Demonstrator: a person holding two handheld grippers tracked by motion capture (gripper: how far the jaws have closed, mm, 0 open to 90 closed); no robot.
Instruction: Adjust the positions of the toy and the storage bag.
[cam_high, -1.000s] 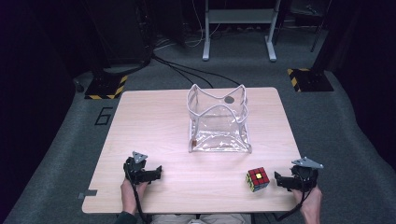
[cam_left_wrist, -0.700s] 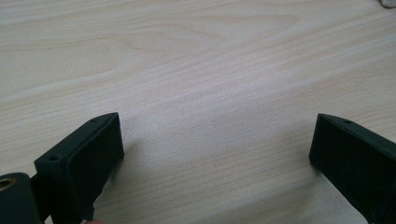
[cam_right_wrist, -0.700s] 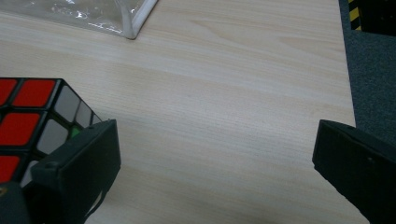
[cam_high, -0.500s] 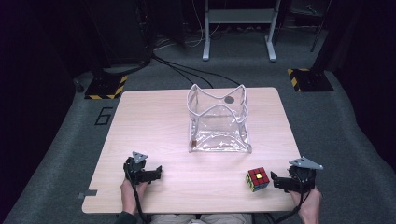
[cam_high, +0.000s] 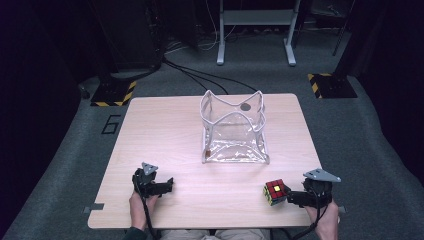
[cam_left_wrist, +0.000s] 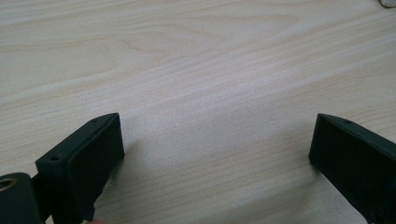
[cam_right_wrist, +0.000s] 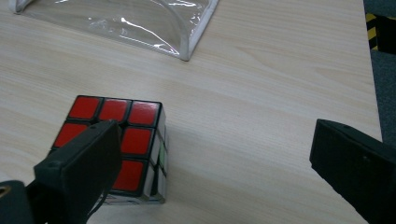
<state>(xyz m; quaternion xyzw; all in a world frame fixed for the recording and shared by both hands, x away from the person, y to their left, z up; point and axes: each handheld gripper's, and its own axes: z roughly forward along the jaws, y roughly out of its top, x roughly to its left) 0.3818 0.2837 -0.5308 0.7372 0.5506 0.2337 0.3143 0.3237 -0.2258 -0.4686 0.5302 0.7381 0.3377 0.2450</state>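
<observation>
The puzzle cube (cam_high: 275, 192) lay just left of the open, empty right gripper (cam_high: 294, 196), off its centreline; the left gripper (cam_high: 167, 186), also open, sat well apart.

Glossy plastic cube (cam_right_wrist: 116, 144), matt wood table (cam_high: 170, 130).

One cube (cam_high: 275, 192), one clear bag (cam_high: 233, 128)

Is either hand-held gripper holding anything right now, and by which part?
Nothing is held. The right hand-held gripper stands open beside the puzzle cube, which rests on the table. The left hand-held gripper is open over bare wood.
</observation>
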